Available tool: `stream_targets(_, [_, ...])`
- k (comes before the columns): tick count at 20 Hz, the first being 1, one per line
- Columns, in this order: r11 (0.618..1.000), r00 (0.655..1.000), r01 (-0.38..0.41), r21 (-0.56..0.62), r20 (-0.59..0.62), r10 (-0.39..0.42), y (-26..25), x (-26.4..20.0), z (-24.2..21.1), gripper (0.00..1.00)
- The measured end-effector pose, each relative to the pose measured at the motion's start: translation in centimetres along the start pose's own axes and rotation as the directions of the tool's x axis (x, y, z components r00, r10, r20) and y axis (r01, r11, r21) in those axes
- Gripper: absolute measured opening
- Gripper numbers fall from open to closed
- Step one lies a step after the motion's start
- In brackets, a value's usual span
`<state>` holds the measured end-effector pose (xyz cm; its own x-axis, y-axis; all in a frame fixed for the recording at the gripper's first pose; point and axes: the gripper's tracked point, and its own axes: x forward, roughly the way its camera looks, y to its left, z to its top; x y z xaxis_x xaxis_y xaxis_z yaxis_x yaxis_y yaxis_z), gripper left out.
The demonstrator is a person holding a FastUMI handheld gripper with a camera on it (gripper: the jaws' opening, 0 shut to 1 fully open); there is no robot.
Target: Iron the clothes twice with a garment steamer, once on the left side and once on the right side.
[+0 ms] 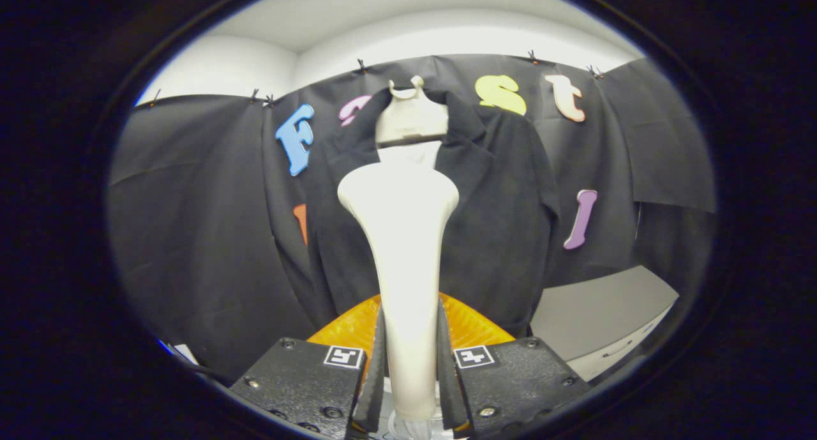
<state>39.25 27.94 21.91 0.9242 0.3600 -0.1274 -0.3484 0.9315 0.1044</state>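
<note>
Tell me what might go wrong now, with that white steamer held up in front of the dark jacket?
1. The tool grips only the steamer at its narrow handle; the wide head could tilt or twist in the grip.
2. The steamer head hides the jacket at its middle, so the stroke may be hard to aim.
3. The jacket hangs loosely from a hanger, so pressing it could swing it aside.

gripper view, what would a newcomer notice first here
First the pale garment steamer, standing upright with its handle clamped between the tool's two fingers. Beyond its head hangs a dark jacket on a cream hanger, and an orange ribbed object shows just behind the fingers.
</note>
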Motion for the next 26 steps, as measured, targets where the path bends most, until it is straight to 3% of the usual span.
stream_targets(6, [0.999,0.996,-0.032,-0.026,0.083,0.034,6.9,1.6,6.2,0.39])
stream_targets(10, [0.998,0.994,-0.010,-0.057,0.110,0.016,9.8,3.7,8.3,0.38])
stream_targets(19, [0.992,0.996,0.069,-0.103,0.061,-0.063,11.6,8.8,6.8,0.39])
stream_targets(26, [0.992,0.997,0.077,-0.104,0.007,-0.077,10.9,9.9,3.4,0.39])
